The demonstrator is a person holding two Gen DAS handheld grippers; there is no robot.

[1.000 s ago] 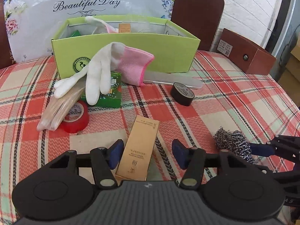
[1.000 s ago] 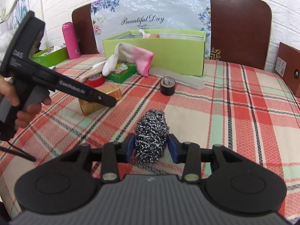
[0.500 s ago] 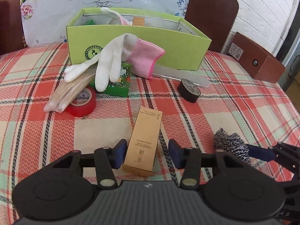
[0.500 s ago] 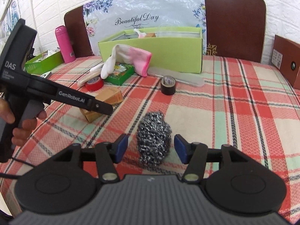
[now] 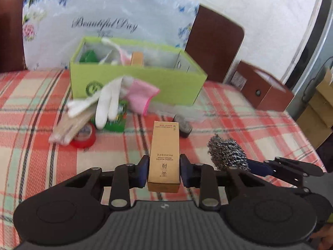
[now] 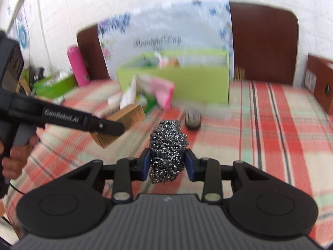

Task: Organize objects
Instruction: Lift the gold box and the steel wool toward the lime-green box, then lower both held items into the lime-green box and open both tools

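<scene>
my left gripper (image 5: 164,169) has just closed on the tan carton (image 5: 164,154); my right gripper (image 6: 167,166) has just closed on the steel scourer (image 6: 167,150).

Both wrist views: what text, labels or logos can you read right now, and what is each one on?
"Beautiful Day": floral sheet behind the green box.
"GenRobot.AI": arm of the left gripper.
Tan carton in the left gripper: upside-down print, too small to read.
Green box's round logo: blurred.
Brown box's label: blurred.
</scene>
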